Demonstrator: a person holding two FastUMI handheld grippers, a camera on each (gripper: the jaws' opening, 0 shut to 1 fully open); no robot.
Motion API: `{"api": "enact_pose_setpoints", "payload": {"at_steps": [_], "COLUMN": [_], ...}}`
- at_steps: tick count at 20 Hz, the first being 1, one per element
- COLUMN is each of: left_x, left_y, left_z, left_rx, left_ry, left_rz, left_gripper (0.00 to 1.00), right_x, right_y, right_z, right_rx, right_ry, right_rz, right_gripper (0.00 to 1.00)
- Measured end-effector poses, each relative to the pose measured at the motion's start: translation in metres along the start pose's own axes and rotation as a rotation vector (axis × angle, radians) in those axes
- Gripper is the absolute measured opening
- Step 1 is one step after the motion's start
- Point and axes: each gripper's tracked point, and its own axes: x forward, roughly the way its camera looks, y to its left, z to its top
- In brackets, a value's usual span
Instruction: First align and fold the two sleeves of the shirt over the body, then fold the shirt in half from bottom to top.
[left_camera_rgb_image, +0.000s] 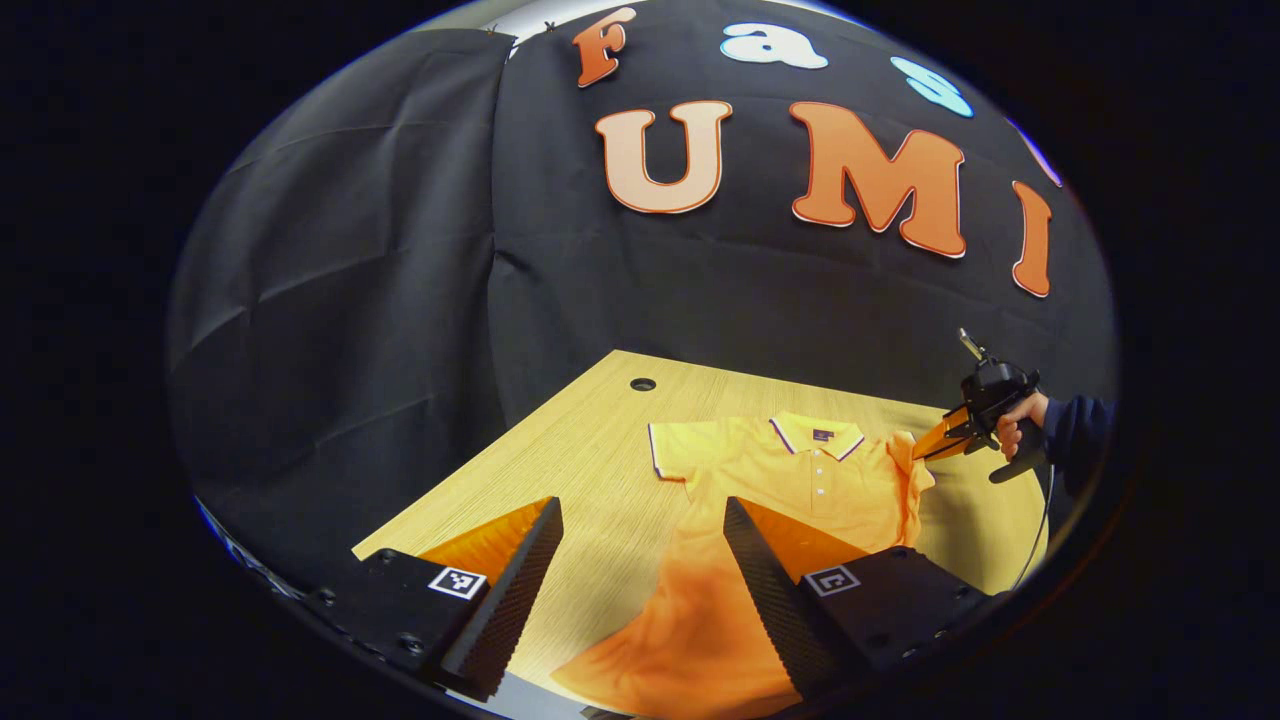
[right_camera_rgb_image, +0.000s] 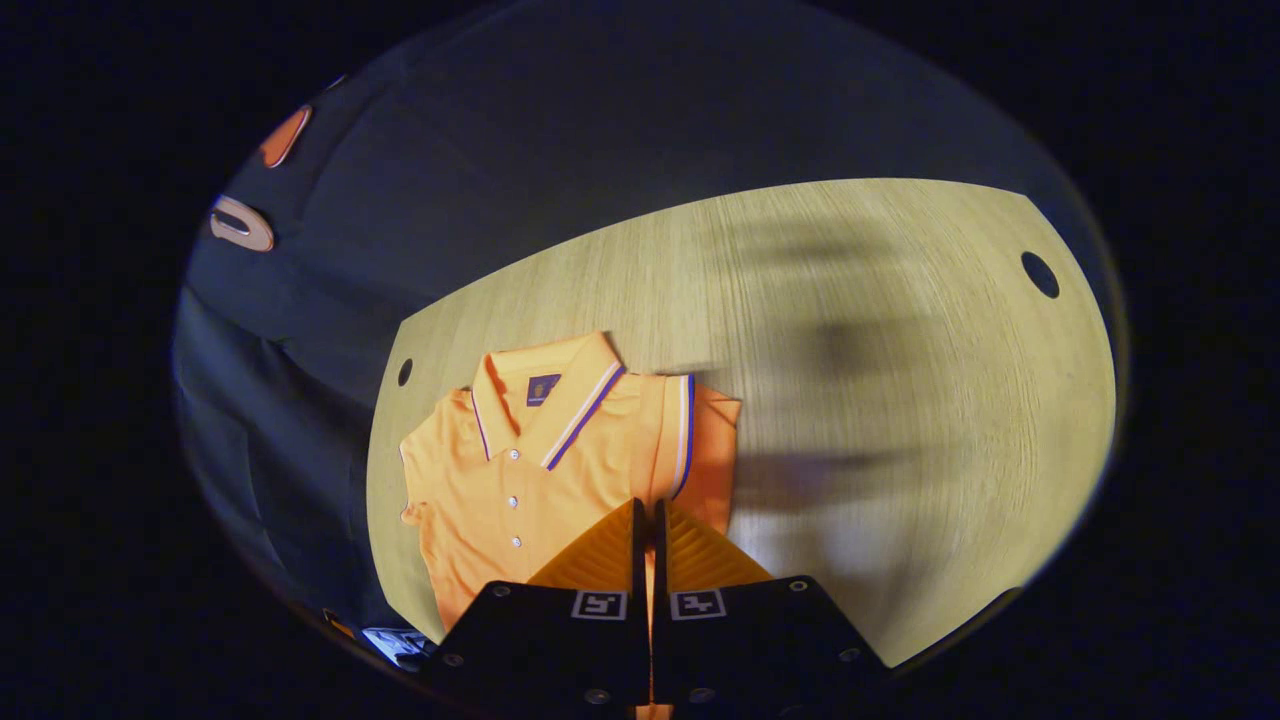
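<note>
An orange polo shirt (left_camera_rgb_image: 810, 480) lies face up on the wooden table (left_camera_rgb_image: 590, 440), collar toward the booth wall. My left gripper (left_camera_rgb_image: 642, 505) hangs open above the shirt's lower left side, with nothing between its fingers. Its hem spreads below the right finger. At the far right a hand holds my right gripper (left_camera_rgb_image: 925, 447) at the shirt's sleeve, which is lifted and turned in toward the body. In the right gripper view the shirt (right_camera_rgb_image: 520, 470) lies ahead, and the striped sleeve cuff (right_camera_rgb_image: 686, 430) is folded inward. My right gripper (right_camera_rgb_image: 648, 505) is shut on the sleeve cloth.
A round cable hole (left_camera_rgb_image: 643, 384) sits in the table behind the shirt's left sleeve (left_camera_rgb_image: 680, 452). In the right gripper view, another hole (right_camera_rgb_image: 1040, 273) lies far right on bare table (right_camera_rgb_image: 880, 330). A person's dark sleeve (left_camera_rgb_image: 1085, 420) shows at the right.
</note>
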Motion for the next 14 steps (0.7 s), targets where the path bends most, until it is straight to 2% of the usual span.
{"api": "enact_pose_setpoints", "payload": {"at_steps": [2, 5, 10, 14], "left_x": [0.001, 0.001, -0.006, -0.005], "left_y": [0.003, 0.009, 0.017, 0.02], "left_z": [-0.001, -0.003, -0.008, -0.012], "left_rx": [-0.013, -0.034, -0.054, -0.066], "left_ry": [0.001, 0.005, 0.006, 0.019], "left_rz": [0.005, 0.014, 0.027, 0.03], "left_gripper": [0.99, 0.99, 0.99, 0.99], "right_x": [0.002, 0.005, 0.009, 0.009], "right_y": [0.011, 0.021, 0.039, 0.054], "right_z": [-0.001, -0.005, -0.012, -0.022], "right_rx": [0.012, 0.014, 0.01, -0.032], "right_ry": [0.007, 0.015, 0.034, 0.049], "right_rz": [0.018, 0.03, 0.062, 0.08], "right_gripper": [0.02, 0.08, 0.08, 0.36]}}
